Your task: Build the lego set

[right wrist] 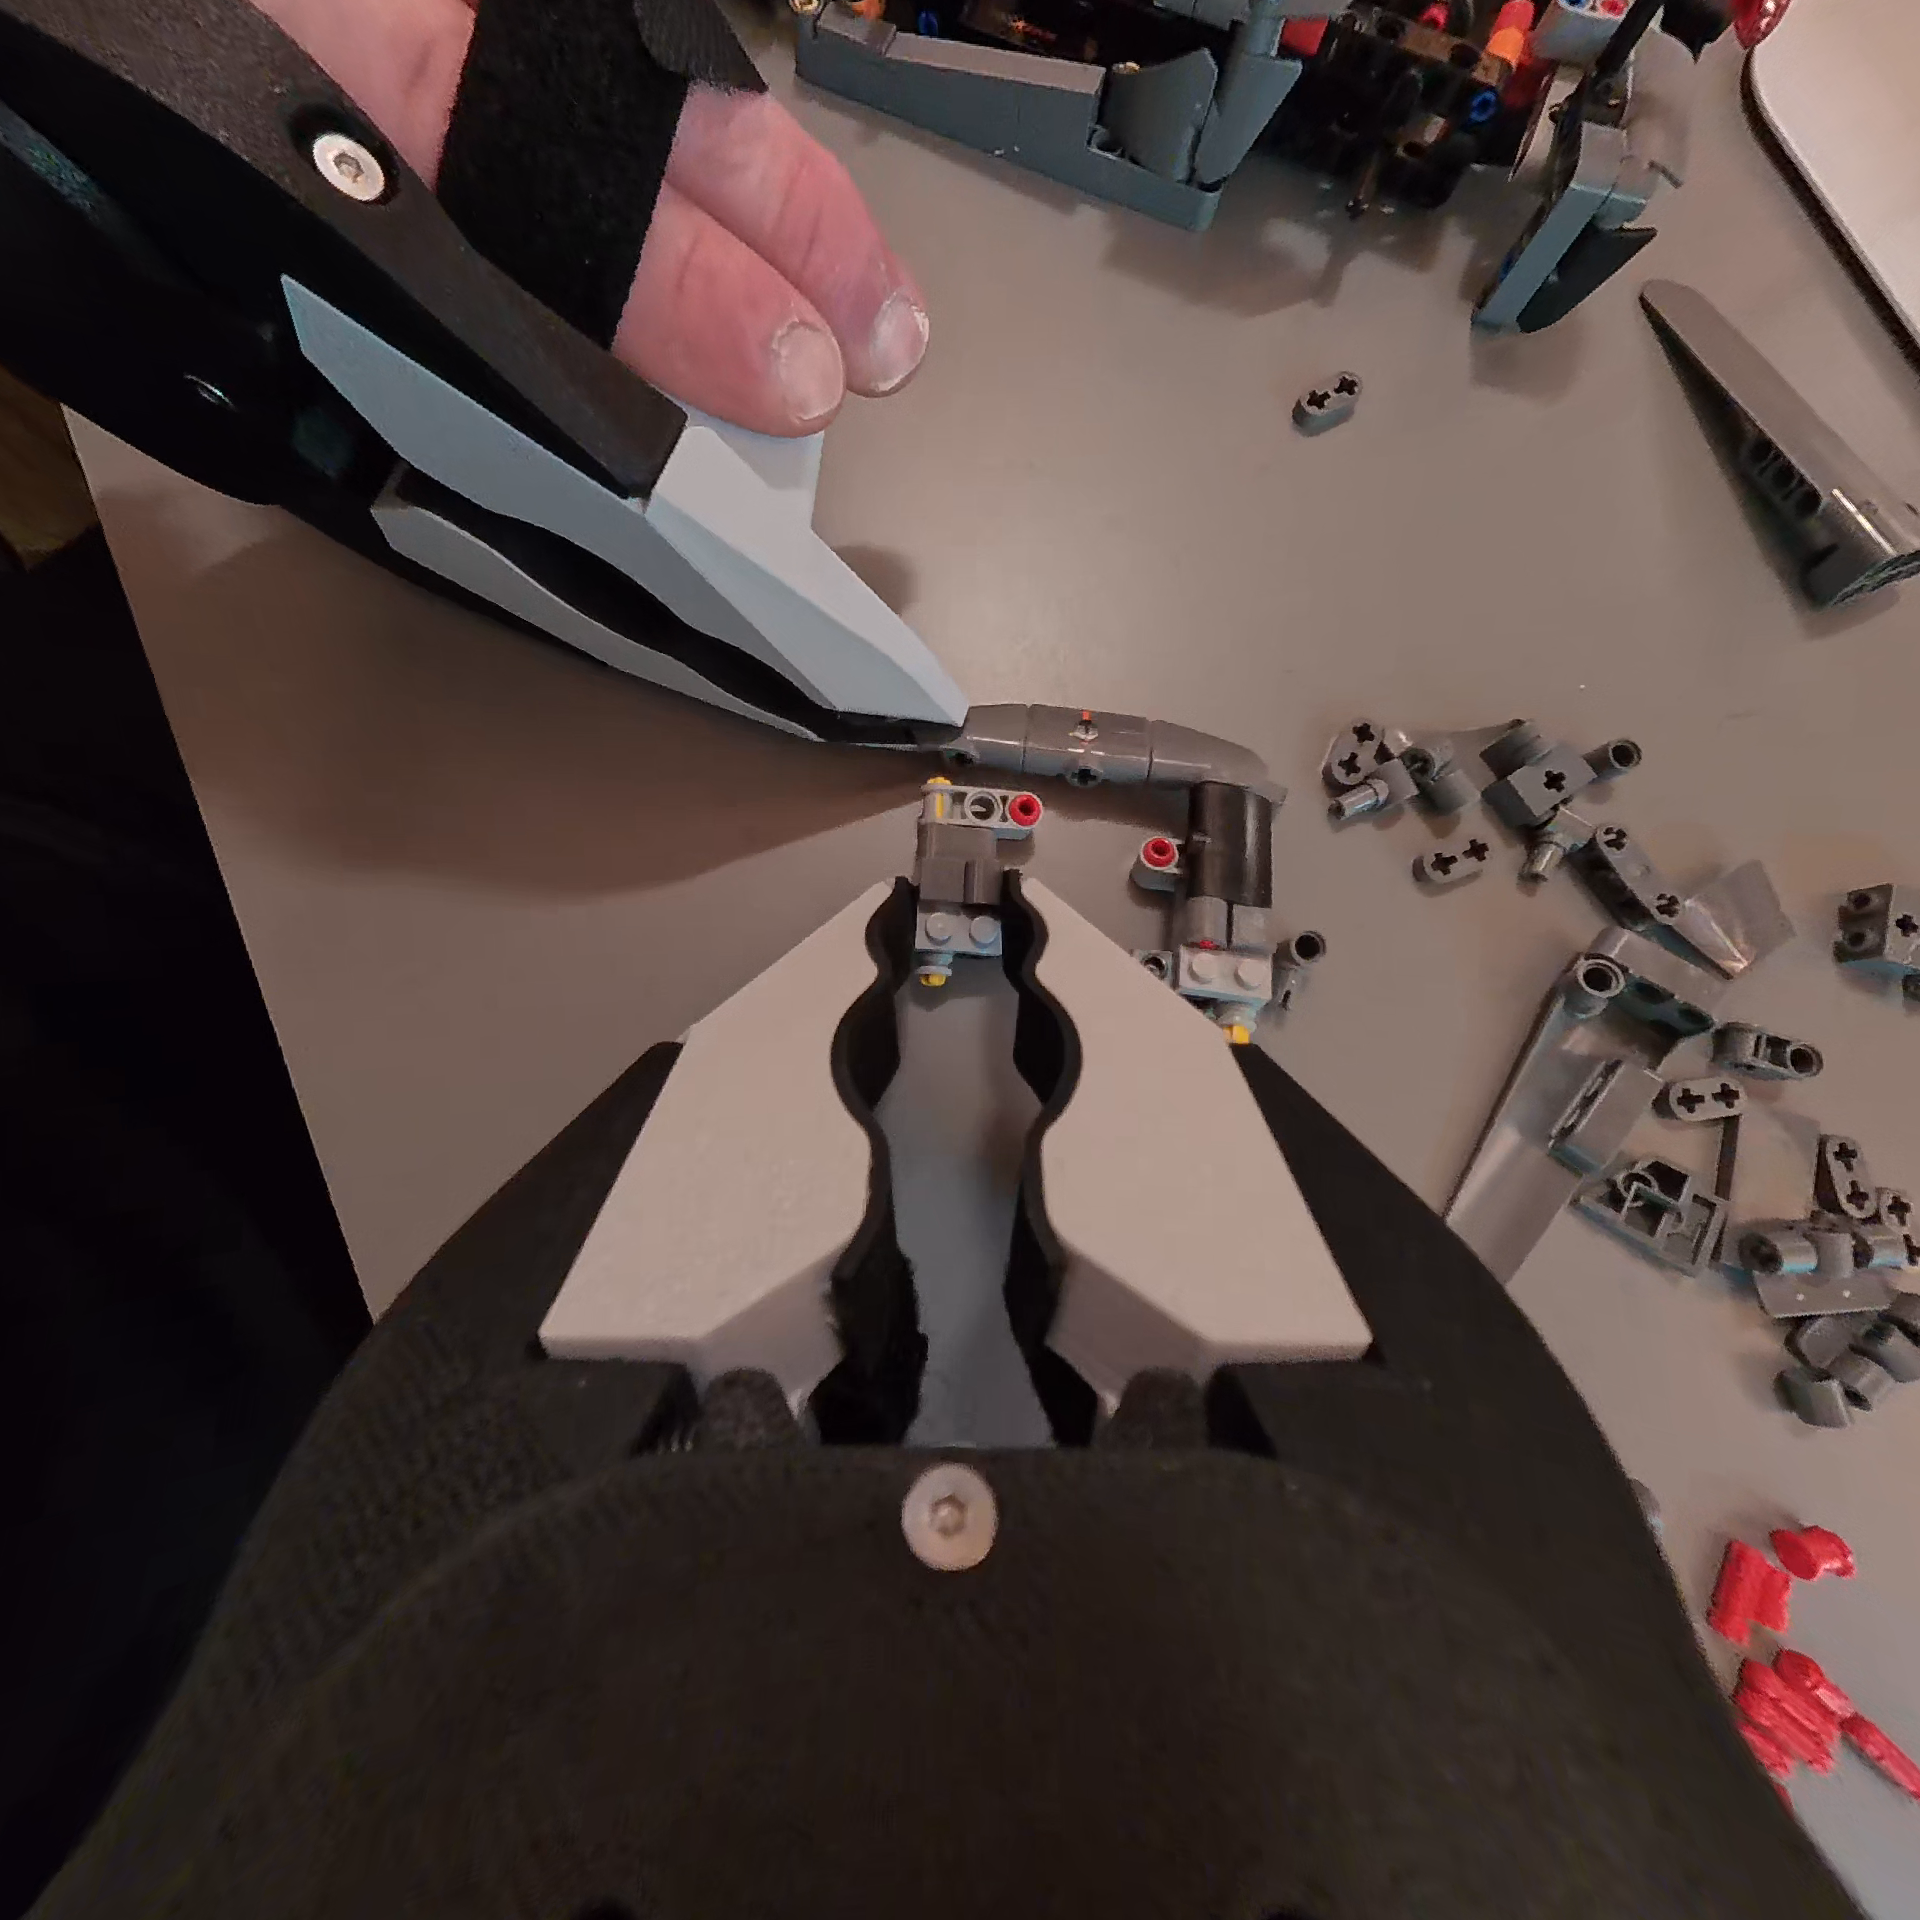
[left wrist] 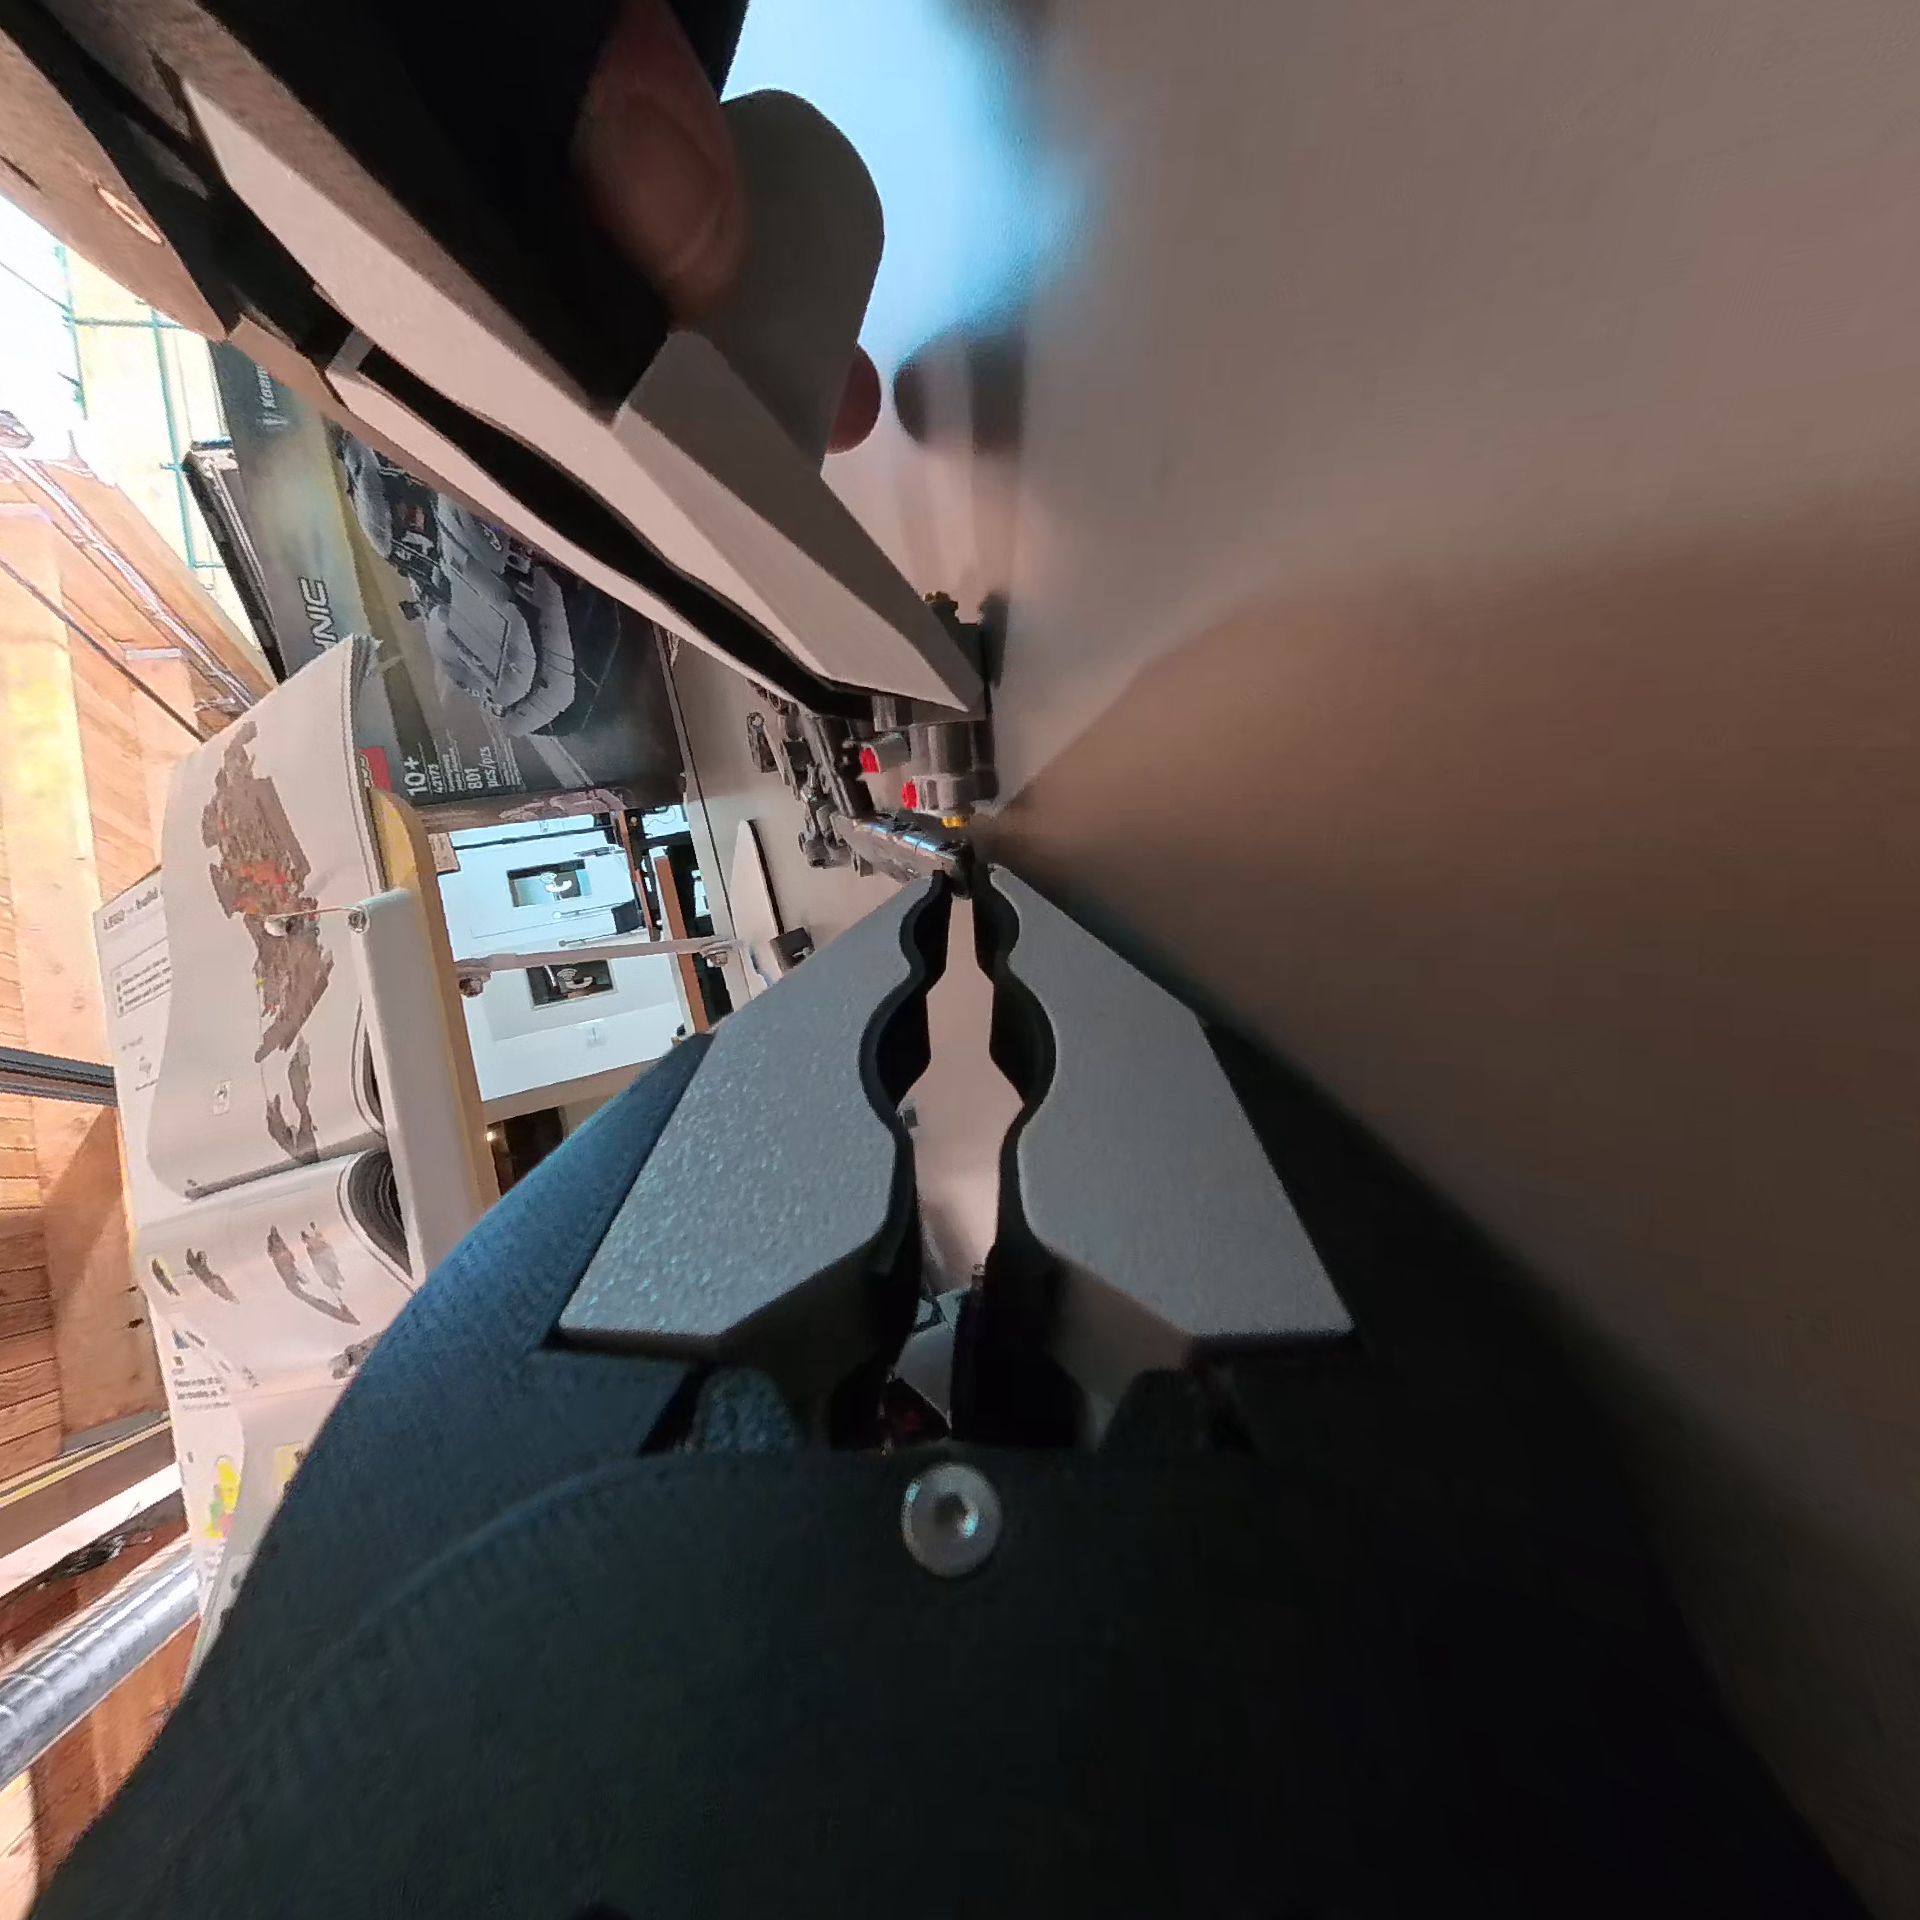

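Observation:
My left gripper (left wrist: pixel 961 883) is shut on the near end of a long grey curved brick assembly (left wrist: pixel 894 836) that lies on the grey table (right wrist: pixel 1091 468). The right wrist view shows that gripper (right wrist: pixel 930 732) coming from the upper left and pinching the assembly's left tip (right wrist: pixel 1101 753). The assembly bends down into a black cylinder part (right wrist: pixel 1231 842). My right gripper (right wrist: pixel 956 894) is shut on a small grey brick assembly (right wrist: pixel 961 862) with a red pin and yellow pins, just below the long one. It also shows in the left wrist view (left wrist: pixel 951 774).
Several loose grey pieces (right wrist: pixel 1610 831) lie to the right, with red pieces (right wrist: pixel 1787 1621) at the lower right. A large part-built model (right wrist: pixel 1195 104) stands at the back, beside a dark wedge panel (right wrist: pixel 1787 468). A product box (left wrist: pixel 468 644) and an open booklet (left wrist: pixel 260 935) stand beyond. My two grippers' fingertips are within a few centimetres of each other.

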Demonstrator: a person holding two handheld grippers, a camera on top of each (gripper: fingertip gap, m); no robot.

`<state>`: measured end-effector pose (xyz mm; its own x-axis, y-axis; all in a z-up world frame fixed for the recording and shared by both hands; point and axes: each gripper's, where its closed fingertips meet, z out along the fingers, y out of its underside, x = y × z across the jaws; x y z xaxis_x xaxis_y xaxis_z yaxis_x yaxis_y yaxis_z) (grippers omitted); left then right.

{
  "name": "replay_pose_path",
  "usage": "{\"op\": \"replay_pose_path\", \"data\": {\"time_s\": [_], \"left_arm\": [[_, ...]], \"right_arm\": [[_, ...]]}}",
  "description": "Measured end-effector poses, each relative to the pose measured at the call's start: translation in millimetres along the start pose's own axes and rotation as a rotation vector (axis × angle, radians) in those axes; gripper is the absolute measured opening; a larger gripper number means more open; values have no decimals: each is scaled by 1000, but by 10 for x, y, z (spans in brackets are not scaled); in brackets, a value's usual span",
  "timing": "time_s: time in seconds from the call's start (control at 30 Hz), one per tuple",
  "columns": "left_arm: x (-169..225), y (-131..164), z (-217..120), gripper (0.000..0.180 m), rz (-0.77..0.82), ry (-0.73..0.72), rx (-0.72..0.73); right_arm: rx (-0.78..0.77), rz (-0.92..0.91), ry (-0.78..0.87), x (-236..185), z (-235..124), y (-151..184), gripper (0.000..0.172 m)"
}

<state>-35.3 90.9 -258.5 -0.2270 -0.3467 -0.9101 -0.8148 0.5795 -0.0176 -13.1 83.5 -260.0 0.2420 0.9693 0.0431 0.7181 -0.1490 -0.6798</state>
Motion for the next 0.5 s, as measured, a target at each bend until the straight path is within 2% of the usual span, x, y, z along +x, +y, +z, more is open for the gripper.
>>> {"op": "replay_pose_path", "data": {"time_s": [0.33,0.5], "left_arm": [[-33,-4,-11,2,-15,-13,-2],[-55,1,-25,8,-33,-22,2]], "right_arm": [[-30,-33,-1,-1,-83,103,15],[-26,-52,-12,-37,-97,102,24]]}}
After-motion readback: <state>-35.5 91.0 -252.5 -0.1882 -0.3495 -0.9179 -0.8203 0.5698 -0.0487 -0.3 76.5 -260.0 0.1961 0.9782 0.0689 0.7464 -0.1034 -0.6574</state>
